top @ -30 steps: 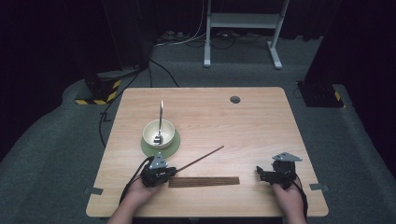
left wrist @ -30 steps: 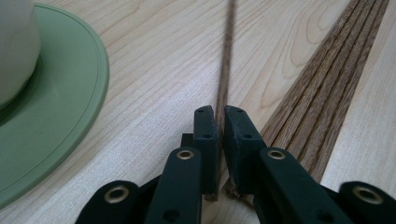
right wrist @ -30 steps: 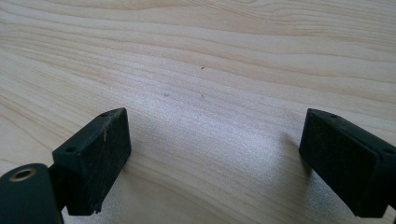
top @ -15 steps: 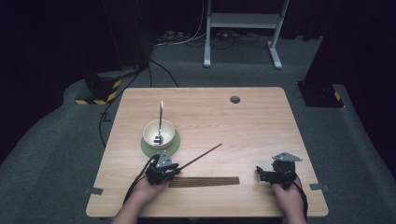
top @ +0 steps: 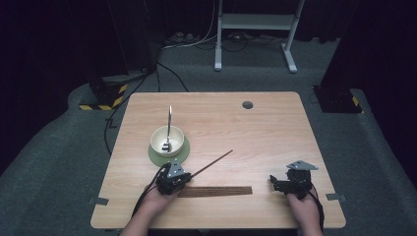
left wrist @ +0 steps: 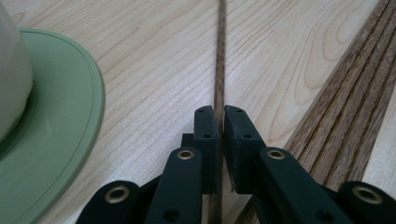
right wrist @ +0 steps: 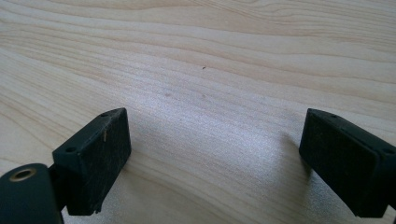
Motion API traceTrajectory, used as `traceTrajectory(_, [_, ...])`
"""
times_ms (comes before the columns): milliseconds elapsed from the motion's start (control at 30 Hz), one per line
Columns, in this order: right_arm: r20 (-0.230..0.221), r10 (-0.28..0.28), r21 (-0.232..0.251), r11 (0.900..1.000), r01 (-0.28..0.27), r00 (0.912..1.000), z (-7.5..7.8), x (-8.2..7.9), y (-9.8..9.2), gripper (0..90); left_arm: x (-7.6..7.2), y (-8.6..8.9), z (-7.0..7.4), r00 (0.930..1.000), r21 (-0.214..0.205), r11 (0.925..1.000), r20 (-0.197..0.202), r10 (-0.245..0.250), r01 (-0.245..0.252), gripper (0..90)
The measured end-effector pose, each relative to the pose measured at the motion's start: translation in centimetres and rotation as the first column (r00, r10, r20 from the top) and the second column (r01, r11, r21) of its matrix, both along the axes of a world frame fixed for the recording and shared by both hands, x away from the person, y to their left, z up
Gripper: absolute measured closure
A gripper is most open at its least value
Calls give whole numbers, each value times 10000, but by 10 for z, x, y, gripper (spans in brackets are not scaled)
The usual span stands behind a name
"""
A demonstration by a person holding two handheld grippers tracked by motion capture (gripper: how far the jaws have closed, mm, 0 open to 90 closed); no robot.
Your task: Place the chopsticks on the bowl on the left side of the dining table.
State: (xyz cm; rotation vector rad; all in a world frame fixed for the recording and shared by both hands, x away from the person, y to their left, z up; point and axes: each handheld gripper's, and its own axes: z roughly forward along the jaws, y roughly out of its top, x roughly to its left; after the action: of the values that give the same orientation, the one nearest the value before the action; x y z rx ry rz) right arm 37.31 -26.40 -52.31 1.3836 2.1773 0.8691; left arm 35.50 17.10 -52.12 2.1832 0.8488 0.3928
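A: Where is the thin dark wooden chopstick (left wrist: 219, 70)?

B: Clamped between the pads of the left hand-held gripper (left wrist: 219, 122), whose jaws have just been closing onto it. It slants away over the pale wooden surface (top: 275, 132), its far tip seemingly raised, though that is hard to judge from above.

A: And beside it?

B: A row of matching dark chopsticks (top: 216, 191) lies just to one side; a cream bowl (top: 166, 139) on a green saucer (left wrist: 70, 140) sits on the other, holding an upright metal spoon (top: 169, 123).

A: The right hand-held gripper (right wrist: 215, 154)?

B: Released, jaws wide over bare wood, well apart.
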Motion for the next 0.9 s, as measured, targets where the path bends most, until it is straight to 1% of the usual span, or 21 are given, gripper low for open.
traceTrajectory(67, [-1, 4, 2, 10000, -4, 10000, 0, 0, 0, 88, 1, 1, 0, 10000, -56, 10000, -45, 2, -2, 837])
traceTrajectory(233, [-3, 7, 1, 10000, -7, 10000, 0, 0, 0, 87, 0, 1, 0, 10000, -42, 10000, -19, -10, 10, 841])
traceTrajectory(300, [-4, 2, 4, 10000, -2, 10000, 0, 0, 0, 87, 2, 3, 0, 9998, -193, 9998, -179, 10, -13, 841])
traceTrajectory(367, [-5, 1, 6, 10000, -1, 10000, 0, 0, 0, 87, 2, 5, 2, 9997, -373, 9993, -219, 56, -64, 842])
traceTrajectory(467, [-6, 1, 6, 10000, -1, 10000, 0, 0, 0, 88, 2, 7, 5, 10000, -568, 9984, -48, -45, 43, 843])
traceTrajectory(567, [-44, -25, 43, 10000, 25, 10000, 0, 0, 1, 88, -1, 9, 9, 10000, -731, 9973, 19, -41, 42, 844])
traceTrajectory(600, [-44, -25, 43, 10000, 25, 10000, 0, 0, 1, 88, -1, 10, 9, 10000, -796, 9968, -2, 12, -13, 844])
traceTrajectory(667, [-83, -29, 76, 10000, 29, 10000, 0, -1, 1, 88, -3, 12, 12, 9999, -759, 9971, 108, -21, 29, 844])
traceTrajectory(733, [-86, -17, 77, 10000, 17, 10000, 0, -1, 1, 88, -4, 13, 13, 9999, -893, 9960, 114, 41, -31, 844])
traceTrajectory(800, [-90, -5, 79, 10000, 6, 10000, 0, -1, 1, 88, -6, 17, 16, 9997, -1003, 9950, 230, 53, -29, 844])
traceTrajectory(833, [-90, -5, 79, 10000, 6, 10000, 0, -1, 1, 88, -6, 17, 16, 9997, -1003, 9950, 230, 53, -29, 844])
traceTrajectory(900, [-64, -11, 81, 10000, 11, 10000, 0, -1, 1, 88, -6, 23, 18, 9996, -1164, 9931, 252, 146, -116, 844])
